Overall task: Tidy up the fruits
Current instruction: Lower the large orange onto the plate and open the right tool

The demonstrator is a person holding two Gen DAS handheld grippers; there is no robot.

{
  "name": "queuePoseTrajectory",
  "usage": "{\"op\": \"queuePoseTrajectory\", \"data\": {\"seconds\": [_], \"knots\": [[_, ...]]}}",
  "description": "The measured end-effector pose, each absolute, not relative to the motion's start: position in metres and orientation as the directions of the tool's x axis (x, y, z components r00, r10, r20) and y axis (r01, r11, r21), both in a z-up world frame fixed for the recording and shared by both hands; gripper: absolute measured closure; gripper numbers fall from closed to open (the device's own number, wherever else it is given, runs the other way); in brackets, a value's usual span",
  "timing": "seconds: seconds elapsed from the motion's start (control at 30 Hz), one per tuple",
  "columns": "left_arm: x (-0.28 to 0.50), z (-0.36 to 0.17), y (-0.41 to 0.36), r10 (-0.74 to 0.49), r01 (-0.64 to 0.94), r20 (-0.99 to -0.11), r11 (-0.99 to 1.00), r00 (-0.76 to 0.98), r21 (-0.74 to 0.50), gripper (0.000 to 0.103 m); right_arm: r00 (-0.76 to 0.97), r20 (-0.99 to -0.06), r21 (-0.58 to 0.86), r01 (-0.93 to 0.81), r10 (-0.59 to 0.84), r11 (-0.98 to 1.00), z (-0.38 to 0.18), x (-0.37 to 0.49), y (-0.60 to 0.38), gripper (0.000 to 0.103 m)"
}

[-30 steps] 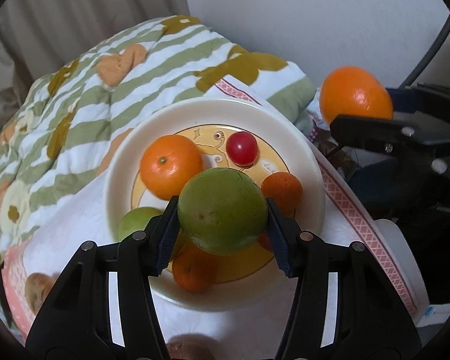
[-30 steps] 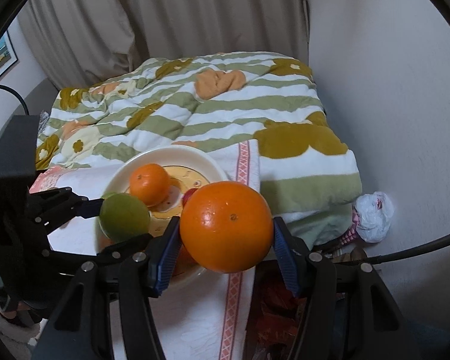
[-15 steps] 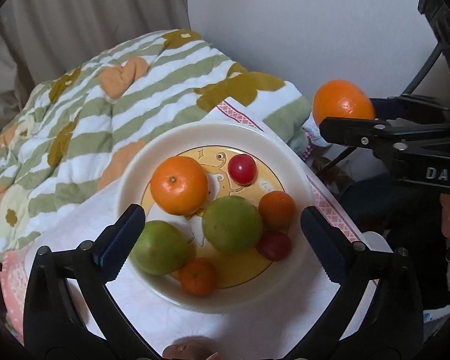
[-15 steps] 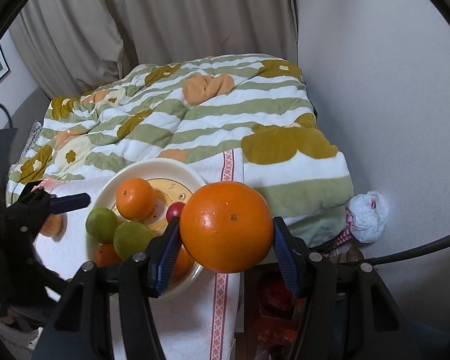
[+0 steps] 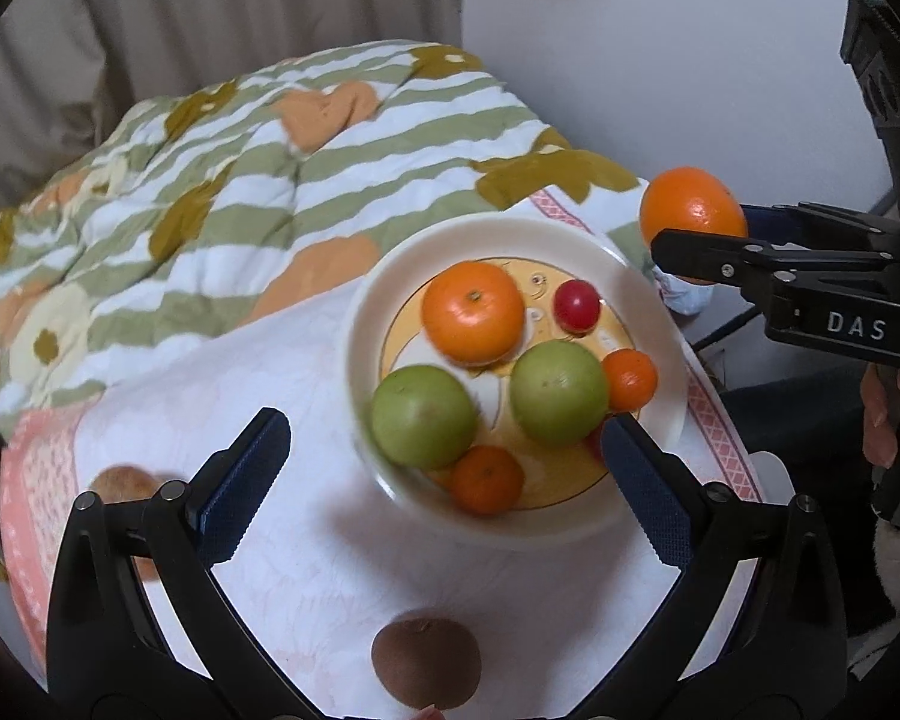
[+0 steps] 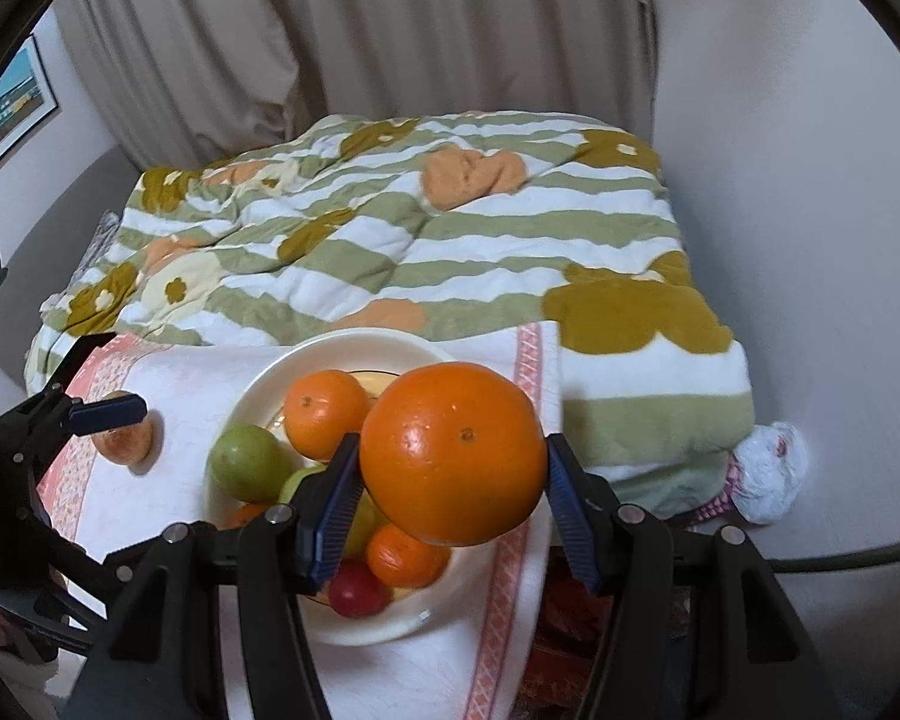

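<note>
Left wrist view: fruits lie on a plate on a bed, and one orange is held above its edge.

The striped green and white quilt (image 5: pixel 306 180) covers the bed; on it lies a white cloth with pink border (image 5: pixel 306 546). The round cream plate (image 5: pixel 360 324) carries two green fruits, one of them (image 5: pixel 421 415) near the rim, a medium orange (image 5: pixel 473 311), small oranges and a red tomato (image 5: pixel 577 305). The left tool (image 5: pixel 444 468) has just been opening and stands wide, nothing between. The right tool (image 6: pixel 450 474) grips the large orange (image 6: pixel 453 450).
</note>
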State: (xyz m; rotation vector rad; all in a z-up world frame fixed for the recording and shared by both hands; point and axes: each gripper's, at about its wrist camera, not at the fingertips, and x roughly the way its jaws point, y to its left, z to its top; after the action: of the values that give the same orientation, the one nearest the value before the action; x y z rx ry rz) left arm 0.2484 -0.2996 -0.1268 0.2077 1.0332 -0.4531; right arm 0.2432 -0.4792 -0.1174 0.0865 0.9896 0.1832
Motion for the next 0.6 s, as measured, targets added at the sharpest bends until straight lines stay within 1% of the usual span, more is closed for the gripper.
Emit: {"op": "queuePoseTrajectory", "data": {"seconds": [0.3,0.6], "knots": [[0.243,-0.129,-0.275,-0.224,0.37,-0.866,0.928,0.447,-0.049,0.0,0.511,-0.825,0.17,-0.185,0.243,0.968,-0.139,0.273,-0.46,0.048],[0.235,-0.131,-0.255,-0.176,0.289,-0.87,0.956,0.46,-0.041,0.0,0.498,-0.828,0.164,-0.224,0.258,0.961,-0.158,0.293,-0.45,0.048]]}}
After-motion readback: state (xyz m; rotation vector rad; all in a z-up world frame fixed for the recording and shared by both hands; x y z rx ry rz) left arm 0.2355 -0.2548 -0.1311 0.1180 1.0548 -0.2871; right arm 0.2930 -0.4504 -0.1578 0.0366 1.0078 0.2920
